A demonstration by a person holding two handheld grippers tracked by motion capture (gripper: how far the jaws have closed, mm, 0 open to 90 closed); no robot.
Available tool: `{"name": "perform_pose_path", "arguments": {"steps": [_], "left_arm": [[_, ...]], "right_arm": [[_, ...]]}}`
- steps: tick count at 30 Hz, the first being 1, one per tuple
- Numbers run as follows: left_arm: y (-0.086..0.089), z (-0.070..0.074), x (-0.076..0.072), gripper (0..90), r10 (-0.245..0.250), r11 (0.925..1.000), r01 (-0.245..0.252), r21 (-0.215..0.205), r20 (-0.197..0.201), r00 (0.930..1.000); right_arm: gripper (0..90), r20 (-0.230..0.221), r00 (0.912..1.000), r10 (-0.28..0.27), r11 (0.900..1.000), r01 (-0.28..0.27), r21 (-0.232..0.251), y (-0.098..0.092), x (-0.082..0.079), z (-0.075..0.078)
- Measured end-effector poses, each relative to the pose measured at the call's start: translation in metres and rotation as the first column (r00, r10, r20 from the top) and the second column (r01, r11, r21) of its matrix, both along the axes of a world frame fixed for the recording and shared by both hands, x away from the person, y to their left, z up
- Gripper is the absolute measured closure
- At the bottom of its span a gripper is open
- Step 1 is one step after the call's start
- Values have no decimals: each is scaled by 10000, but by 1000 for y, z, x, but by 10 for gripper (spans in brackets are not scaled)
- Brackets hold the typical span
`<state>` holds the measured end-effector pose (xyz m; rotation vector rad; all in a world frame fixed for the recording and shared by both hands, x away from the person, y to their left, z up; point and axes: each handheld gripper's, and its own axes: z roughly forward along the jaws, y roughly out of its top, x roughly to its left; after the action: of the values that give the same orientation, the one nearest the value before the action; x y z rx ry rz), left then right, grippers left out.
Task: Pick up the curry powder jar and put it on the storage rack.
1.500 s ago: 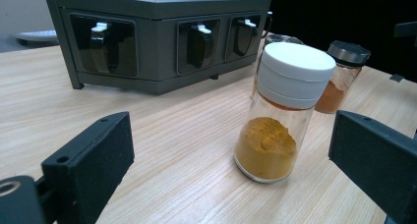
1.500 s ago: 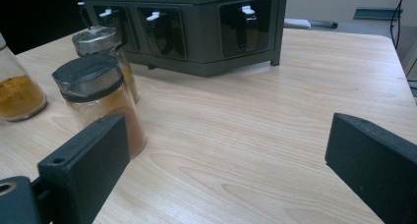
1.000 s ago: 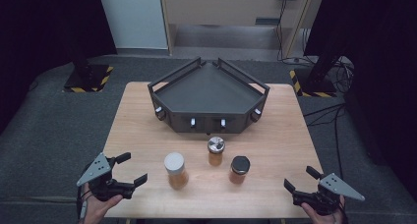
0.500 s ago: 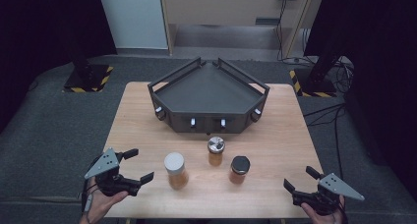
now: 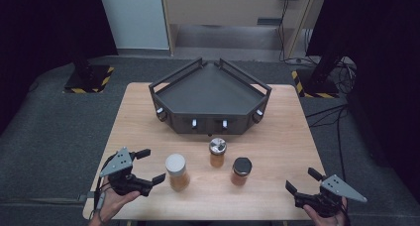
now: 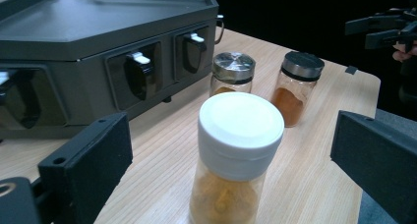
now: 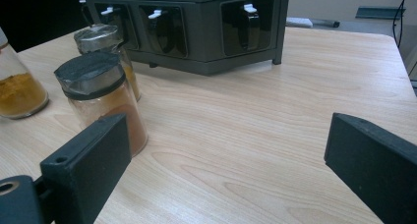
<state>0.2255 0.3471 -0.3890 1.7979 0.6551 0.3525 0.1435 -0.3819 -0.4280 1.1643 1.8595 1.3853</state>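
Three spice jars stand on the wooden table (image 5: 277, 137) in front of a dark corner rack (image 5: 210, 94). The white-lidded jar (image 5: 177, 172) holds yellow powder and sits at the left; in the left gripper view this white-lidded jar (image 6: 236, 155) lies straight ahead between the jaws. A silver-lidded jar (image 5: 217, 152) stands in the middle and a black-lidded jar (image 5: 241, 171) to the right. My left gripper (image 5: 150, 167) is open, just left of the white-lidded jar. My right gripper (image 5: 303, 181) is open at the table's front right, apart from the black-lidded jar (image 7: 101, 94).
The rack's front faces carry several dark slots with small white knobs (image 5: 194, 123). Grey carpet (image 5: 54, 132) surrounds the table. Two stand bases with yellow-black tape (image 5: 89, 80) sit on the floor behind it.
My left gripper has moved right and forward, closer to the white-lidded jar. The right gripper has stayed where it was.
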Motion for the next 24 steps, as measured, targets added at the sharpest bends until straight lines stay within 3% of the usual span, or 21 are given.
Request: {"name": "perform_pose_path", "arguments": {"steps": [24], "left_arm": [[-31,-23,24,38,-324,9995,326,60,-218,9992]], "right_arm": [[43,-7,10000,14,10000,-14,-4,0,0,0]]}}
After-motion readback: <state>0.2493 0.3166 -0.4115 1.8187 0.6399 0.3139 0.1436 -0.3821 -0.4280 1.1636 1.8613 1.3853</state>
